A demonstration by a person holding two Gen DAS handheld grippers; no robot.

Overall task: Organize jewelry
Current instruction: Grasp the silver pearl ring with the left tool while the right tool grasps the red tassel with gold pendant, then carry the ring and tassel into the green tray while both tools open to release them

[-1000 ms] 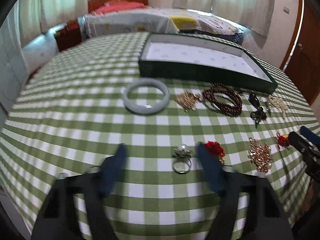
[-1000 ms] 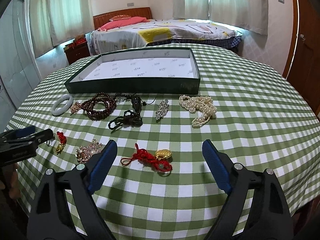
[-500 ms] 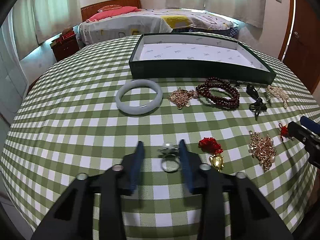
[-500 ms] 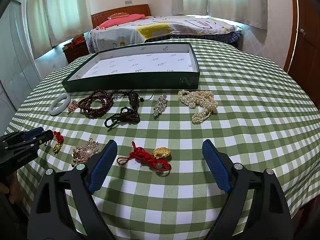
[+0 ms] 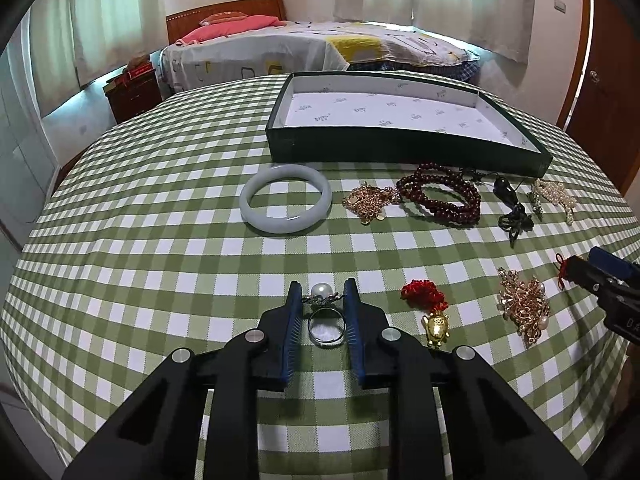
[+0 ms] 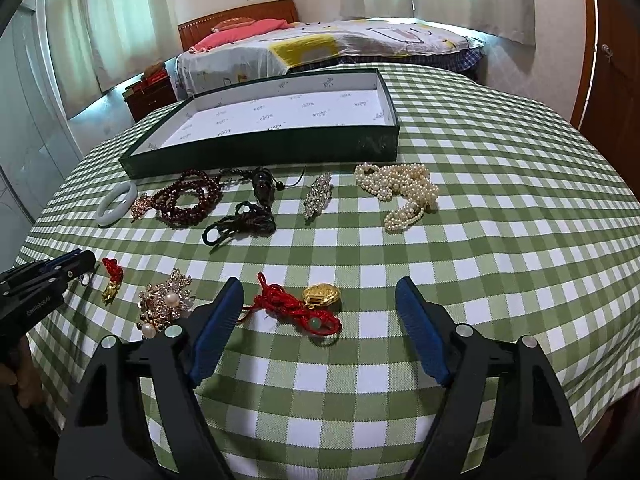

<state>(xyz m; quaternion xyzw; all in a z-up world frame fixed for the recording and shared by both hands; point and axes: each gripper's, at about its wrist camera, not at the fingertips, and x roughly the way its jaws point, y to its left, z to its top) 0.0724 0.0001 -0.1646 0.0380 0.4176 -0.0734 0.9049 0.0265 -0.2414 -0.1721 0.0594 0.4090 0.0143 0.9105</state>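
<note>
A pearl ring (image 5: 322, 291) lies on the green checked tablecloth (image 5: 160, 240). My left gripper (image 5: 323, 283) has it between its blue pads (image 5: 291, 320). The jaws are closing, and the pads touch the ring's setting on both sides. The same gripper (image 6: 68, 266) shows at the left edge of the right wrist view. My right gripper (image 6: 319, 282) hovers over a red cord pendant (image 6: 296, 308) with a gold locket (image 6: 322, 295). Its jaws are closing, but the pads stand clear of the pendant. Behind the jewelry sits a dark green box (image 5: 400, 152) with a white lining and nothing in it.
Between the grippers and the box lie a jade bangle (image 5: 286, 224), a gold chain (image 5: 366, 202), dark red beads (image 5: 440, 196), a black cord pendant (image 5: 514, 216), a rhinestone brooch (image 6: 318, 196) and a pearl necklace (image 6: 400, 192). A red tassel charm (image 5: 430, 308) and a gold brooch (image 5: 522, 306) lie between the grippers.
The left jaws have come in from wide apart to both sides of the pearl ring. The right jaws have narrowed a little over the red pendant. No jewelry has moved.
</note>
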